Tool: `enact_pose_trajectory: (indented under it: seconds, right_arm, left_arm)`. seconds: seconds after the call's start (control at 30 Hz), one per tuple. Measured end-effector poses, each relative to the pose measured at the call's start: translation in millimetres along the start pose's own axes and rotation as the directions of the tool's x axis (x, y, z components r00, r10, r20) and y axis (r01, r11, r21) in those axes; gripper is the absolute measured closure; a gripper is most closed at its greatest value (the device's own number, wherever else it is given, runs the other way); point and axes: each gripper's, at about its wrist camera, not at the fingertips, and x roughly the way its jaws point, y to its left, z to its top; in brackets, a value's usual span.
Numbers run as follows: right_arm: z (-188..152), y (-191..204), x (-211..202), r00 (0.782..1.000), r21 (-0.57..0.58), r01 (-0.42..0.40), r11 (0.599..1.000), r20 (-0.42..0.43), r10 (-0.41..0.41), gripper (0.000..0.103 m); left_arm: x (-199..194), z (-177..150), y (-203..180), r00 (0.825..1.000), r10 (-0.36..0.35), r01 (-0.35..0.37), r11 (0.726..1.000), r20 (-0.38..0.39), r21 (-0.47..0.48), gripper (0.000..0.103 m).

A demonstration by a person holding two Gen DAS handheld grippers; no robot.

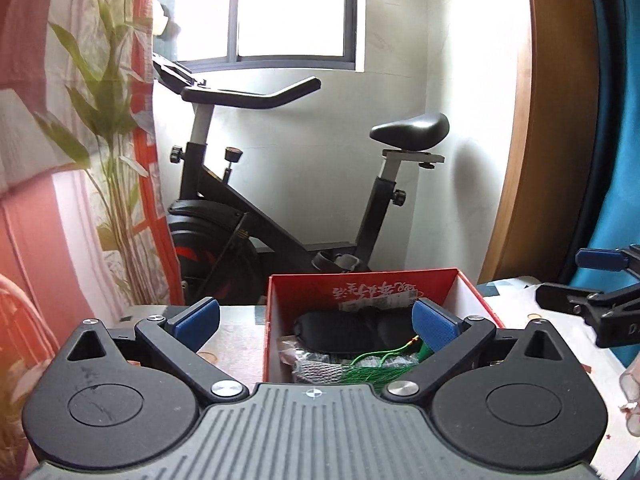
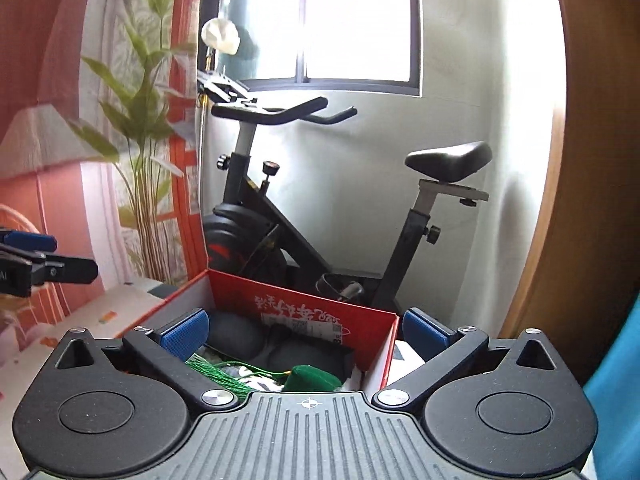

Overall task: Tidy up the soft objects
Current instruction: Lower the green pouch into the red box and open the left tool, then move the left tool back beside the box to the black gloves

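An exercise bike (image 1: 280,184) stands against the wall behind a table (image 1: 236,332), and at the table's far edge sits a red box (image 2: 320,312) holding a black pouch (image 2: 240,334), green netting (image 1: 372,364) and a green velvet piece (image 2: 312,378). The left gripper (image 1: 316,324) and right gripper (image 2: 306,330) hover over the box, both spread wide with nothing between their blue pads.

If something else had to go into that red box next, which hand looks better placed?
Probably the right. Both tongs, left and right, are open and empty, facing the red box. The right tongs frame its opening squarely; the left sit off toward its left wall.
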Motion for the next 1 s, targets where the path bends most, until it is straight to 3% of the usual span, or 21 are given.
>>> enact_pose_trajectory:
  seconds: [0.1, 0.47, 0.8, 1.0]
  right_arm:
    - [1, 3, -27, 1.000, 0.036, -0.012, 0.999, 0.021, 0.011, 0.000]
    - [-23, 29, -103, 0.999, 0.082, 0.027, 0.996, 0.041, -0.031, 0.000]
    - [-58, 60, -145, 0.996, 0.014, 0.073, 0.997, 0.060, -0.073, 0.000]
    - [-75, 70, -158, 0.997, 0.028, 0.053, 0.998, 0.048, -0.054, 0.000]
  left_arm:
    - [-25, 2, -4, 0.998, 0.056, -0.056, 0.998, 0.021, 0.033, 0.000]
    - [-110, -16, -10, 0.991, 0.097, -0.098, 0.995, 0.097, 0.007, 0.000]
    - [-149, -47, -13, 0.990, 0.099, -0.096, 0.995, 0.096, -0.040, 0.000]
    - [-169, -67, -14, 0.988, 0.108, -0.101, 0.993, 0.112, -0.064, 0.000]
